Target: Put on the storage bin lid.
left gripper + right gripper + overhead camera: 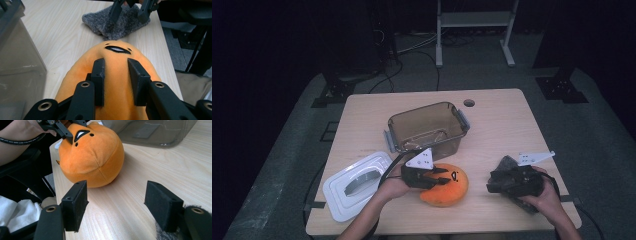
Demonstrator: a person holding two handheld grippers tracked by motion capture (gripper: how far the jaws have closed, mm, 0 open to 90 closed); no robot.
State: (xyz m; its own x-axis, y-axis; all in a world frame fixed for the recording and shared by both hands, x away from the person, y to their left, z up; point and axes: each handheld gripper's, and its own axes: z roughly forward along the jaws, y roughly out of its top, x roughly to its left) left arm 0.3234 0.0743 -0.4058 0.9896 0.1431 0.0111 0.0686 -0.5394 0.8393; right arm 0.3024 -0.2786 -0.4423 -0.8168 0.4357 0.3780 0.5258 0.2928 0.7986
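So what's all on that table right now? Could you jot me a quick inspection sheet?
Surface: light wooden table with a round hole near its far edge.
Job's things: orange plush toy near the front edge; open clear bin behind it.
Clutter: white lid at front left; grey fuzzy cloth at front right.
Grippers: left gripper has its jaws shut on the orange plush toy; right gripper has its jaws open above bare wood, beside the grey fuzzy cloth.
Cables: black cable trails from the left gripper.
Surroundings: dark room, grey floor, white frame legs beyond.
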